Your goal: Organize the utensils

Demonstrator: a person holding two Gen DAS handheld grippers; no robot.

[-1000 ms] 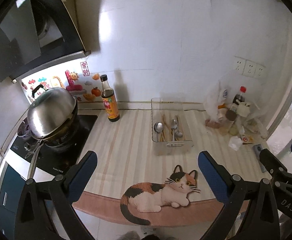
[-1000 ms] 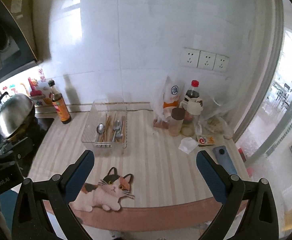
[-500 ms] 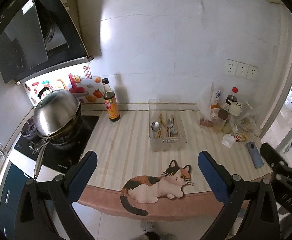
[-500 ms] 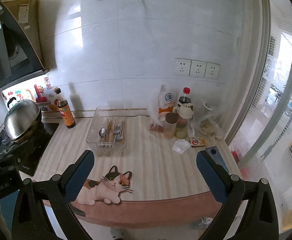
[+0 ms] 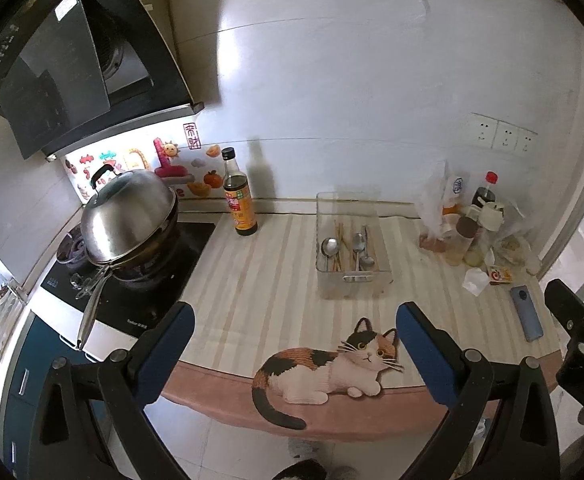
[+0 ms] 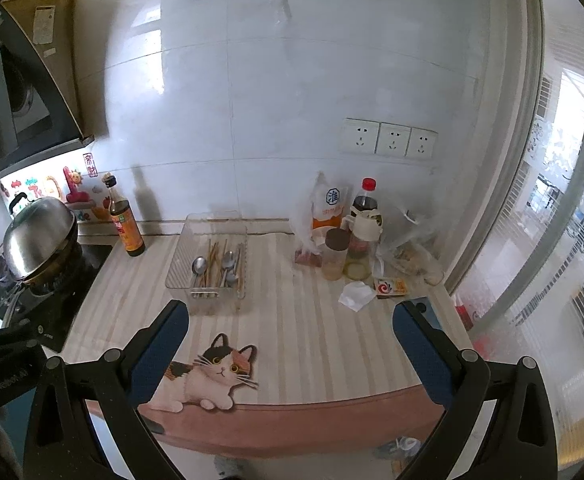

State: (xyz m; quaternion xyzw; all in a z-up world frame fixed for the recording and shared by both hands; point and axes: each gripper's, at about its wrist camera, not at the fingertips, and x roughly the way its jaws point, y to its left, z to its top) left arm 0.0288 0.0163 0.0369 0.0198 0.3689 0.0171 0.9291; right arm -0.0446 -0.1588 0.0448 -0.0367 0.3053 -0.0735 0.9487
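Observation:
A clear plastic tray (image 5: 352,284) stands on the striped counter mat near the wall; it also shows in the right wrist view (image 6: 211,264). Inside it lie metal spoons (image 5: 330,248) (image 6: 199,266) and wooden chopsticks (image 5: 340,240) (image 6: 213,258). My left gripper (image 5: 294,342) is open and empty, held back off the counter's front edge, well short of the tray. My right gripper (image 6: 292,336) is open and empty, also back from the counter edge, to the right of the tray.
A lidded steel wok (image 5: 127,216) sits on the stove at left. A soy sauce bottle (image 5: 239,196) stands by the wall. Bottles, jars and bags (image 6: 352,236) crowd the back right. A phone (image 5: 526,312), a tissue (image 6: 355,295) and a small box (image 6: 390,286) lie at right.
Both grippers have pulled back and up from the counter, so the tray looks smaller and more of the wall shows. Both stay open and empty.

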